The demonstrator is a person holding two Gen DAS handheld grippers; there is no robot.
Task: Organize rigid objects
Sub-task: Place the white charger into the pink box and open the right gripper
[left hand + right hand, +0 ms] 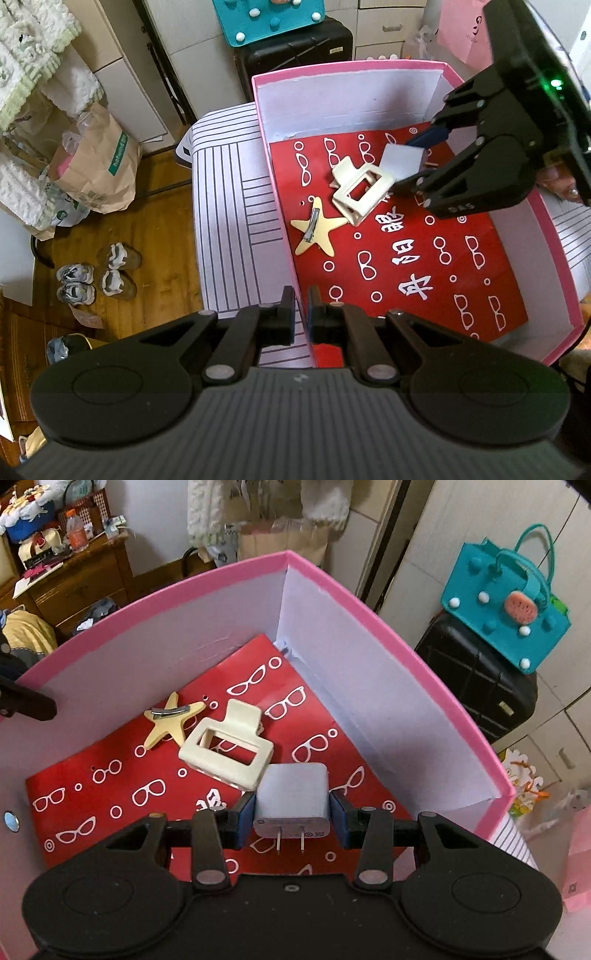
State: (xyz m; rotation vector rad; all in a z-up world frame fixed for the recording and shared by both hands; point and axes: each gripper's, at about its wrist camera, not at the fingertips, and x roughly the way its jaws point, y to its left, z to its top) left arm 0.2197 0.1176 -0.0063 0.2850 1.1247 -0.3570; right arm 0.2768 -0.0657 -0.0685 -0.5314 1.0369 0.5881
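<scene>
The right claw [291, 821] pinches a white charger [291, 797] between its blue pads [245, 812], one on each flat side, with the two prongs pointing back toward the camera. It hangs inside the pink box [369, 602], low over the red liner [110, 812] printed with white glasses, and its far edge sits just beside the cream hair clip [225, 751]; whether they touch cannot be told from here. A star clip [171, 722] lies a little further off, toward the box's side wall. The left claw [301, 314] is pressed together on the near wall of the box [291, 254], one finger outside and one inside, which looks like a steadying hold. The step in hand appears to be setting the charger down among what is already stowed. To do it well, the charger should be lowered until its underside meets the liner before the pads spread, so it does not drop and tumble. A spot of bare liner clear of the hair clip would serve best, since coming down on the clip's rim would leave the charger tilted or shove the clip into the star clip. The left claw should keep the wall pinned so the light box does not slide on the striped counter [229, 206]. After release, lifting straight up avoids catching the prongs or dragging the charger.
</scene>
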